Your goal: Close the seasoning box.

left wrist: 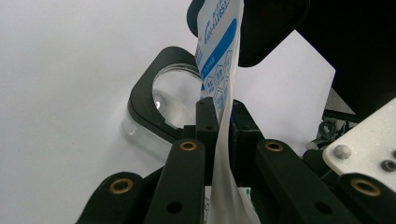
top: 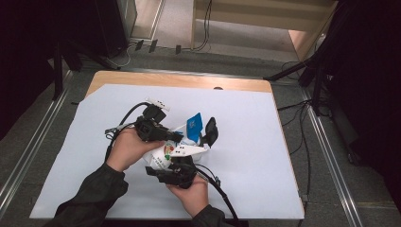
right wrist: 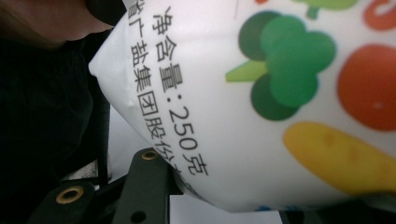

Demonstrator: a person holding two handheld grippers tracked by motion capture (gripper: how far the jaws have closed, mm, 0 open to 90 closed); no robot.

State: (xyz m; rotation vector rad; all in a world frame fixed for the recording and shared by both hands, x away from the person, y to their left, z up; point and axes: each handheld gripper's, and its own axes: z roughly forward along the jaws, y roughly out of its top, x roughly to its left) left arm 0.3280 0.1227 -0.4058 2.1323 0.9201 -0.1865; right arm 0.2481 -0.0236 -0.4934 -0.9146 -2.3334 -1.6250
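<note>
Showing behind the left tool (left wrist: 223, 122), unlike overhead: a black-framed lens (left wrist: 173, 95).

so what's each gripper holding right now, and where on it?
Both hold one white printed pouch. The left gripper pinches its thin flat top edge; the right gripper holds its full lower body.

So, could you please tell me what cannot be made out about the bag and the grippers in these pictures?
- High view: the white bag is mostly covered by the left gripper, the right gripper and both hands; its print is too small to read.
- Left gripper view: the bag's top is cut off by the upper edge.
- Right gripper view: the bag hides the right jaw.
</note>
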